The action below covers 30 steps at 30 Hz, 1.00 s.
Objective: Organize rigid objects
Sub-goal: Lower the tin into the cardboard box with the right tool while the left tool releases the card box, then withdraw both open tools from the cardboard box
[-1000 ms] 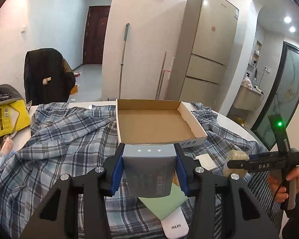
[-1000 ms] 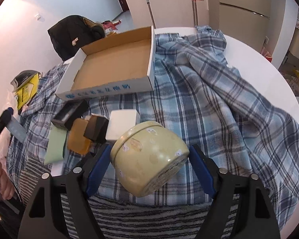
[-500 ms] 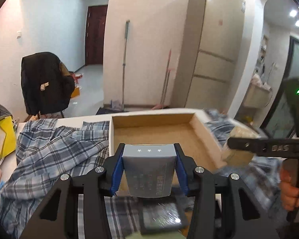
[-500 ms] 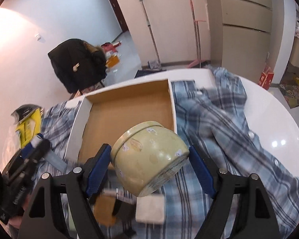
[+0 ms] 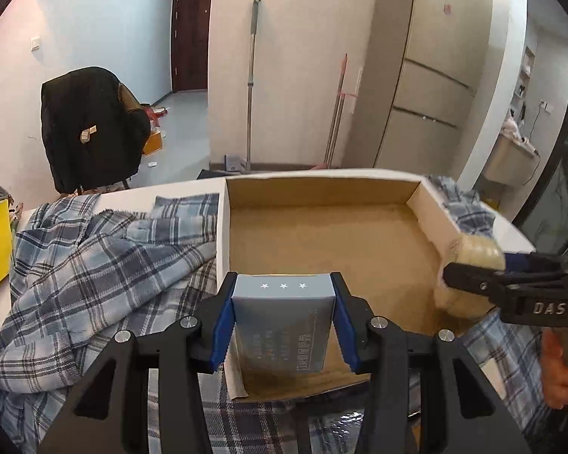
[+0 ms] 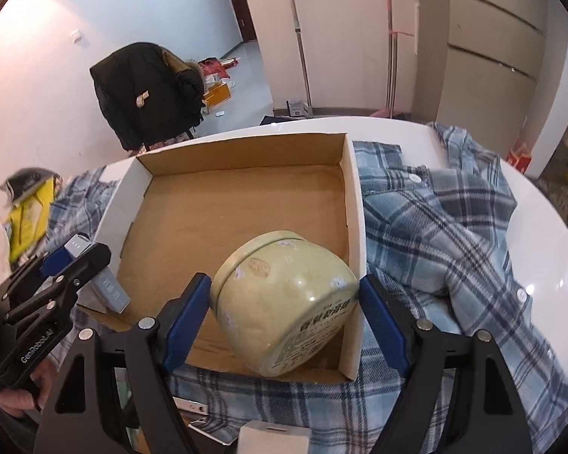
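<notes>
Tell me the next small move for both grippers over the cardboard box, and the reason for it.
Probably lower both and release. The left gripper is shut on the grey-blue carton over the near-left part of the open cardboard box, and the right gripper is shut on the yellow tin near its right wall. Both look held above the bare floor.

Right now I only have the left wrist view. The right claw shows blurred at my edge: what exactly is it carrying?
Observer: A pale yellow round tin, lid on, tilted on its side between the right claw pads.
Operator: Is it over the cardboard box?
Observer: Yes, over the near right corner of the cardboard box, beside its right wall.
Operator: Anything below the box edge I can't see?
Observer: A small white block on the plaid shirt, just in front of the box.
</notes>
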{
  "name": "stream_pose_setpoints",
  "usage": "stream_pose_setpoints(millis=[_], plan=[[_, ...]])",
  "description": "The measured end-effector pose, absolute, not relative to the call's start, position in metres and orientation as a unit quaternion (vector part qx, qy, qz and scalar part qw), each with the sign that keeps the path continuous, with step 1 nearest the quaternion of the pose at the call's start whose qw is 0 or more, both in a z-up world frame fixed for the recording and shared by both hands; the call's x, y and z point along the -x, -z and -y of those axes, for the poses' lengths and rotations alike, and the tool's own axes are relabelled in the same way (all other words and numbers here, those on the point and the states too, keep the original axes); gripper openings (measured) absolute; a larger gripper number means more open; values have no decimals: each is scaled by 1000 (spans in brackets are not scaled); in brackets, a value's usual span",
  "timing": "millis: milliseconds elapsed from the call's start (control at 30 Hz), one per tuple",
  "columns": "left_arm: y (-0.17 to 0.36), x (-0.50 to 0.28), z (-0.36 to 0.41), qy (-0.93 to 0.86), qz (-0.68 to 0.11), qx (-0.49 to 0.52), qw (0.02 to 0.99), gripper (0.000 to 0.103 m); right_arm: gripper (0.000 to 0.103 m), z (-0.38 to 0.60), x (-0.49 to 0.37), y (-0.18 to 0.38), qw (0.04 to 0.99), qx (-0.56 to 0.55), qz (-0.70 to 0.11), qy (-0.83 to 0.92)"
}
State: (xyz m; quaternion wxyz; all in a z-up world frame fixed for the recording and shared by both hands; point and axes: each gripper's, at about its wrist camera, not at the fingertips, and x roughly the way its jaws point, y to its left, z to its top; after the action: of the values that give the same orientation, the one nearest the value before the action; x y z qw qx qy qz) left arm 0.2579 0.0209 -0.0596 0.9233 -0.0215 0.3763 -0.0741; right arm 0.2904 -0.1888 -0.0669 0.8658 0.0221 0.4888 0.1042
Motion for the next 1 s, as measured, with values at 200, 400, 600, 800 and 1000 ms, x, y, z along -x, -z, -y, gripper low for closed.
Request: stream_pose_setpoints(millis=[200, 400, 600, 800, 1000], plan=[[63, -256, -19, 79, -374, 23, 924, 51, 92, 187, -284, 62, 880, 2, -463, -105], [29, -230, -26, 81, -296, 48, 950, 82, 96, 192, -264, 35, 909, 25, -400, -111], [-8, -182, -39, 79, -216, 75, 970, 85, 96, 196, -218, 5, 943, 57, -315, -86], [-27, -128, -40, 85, -194, 65, 975, 92, 103, 210, -167, -16, 956, 51, -275, -93], [-33, -58, -18, 70, -140, -2, 988, 103, 103, 233, -130, -9, 959, -2, -267, -98]])
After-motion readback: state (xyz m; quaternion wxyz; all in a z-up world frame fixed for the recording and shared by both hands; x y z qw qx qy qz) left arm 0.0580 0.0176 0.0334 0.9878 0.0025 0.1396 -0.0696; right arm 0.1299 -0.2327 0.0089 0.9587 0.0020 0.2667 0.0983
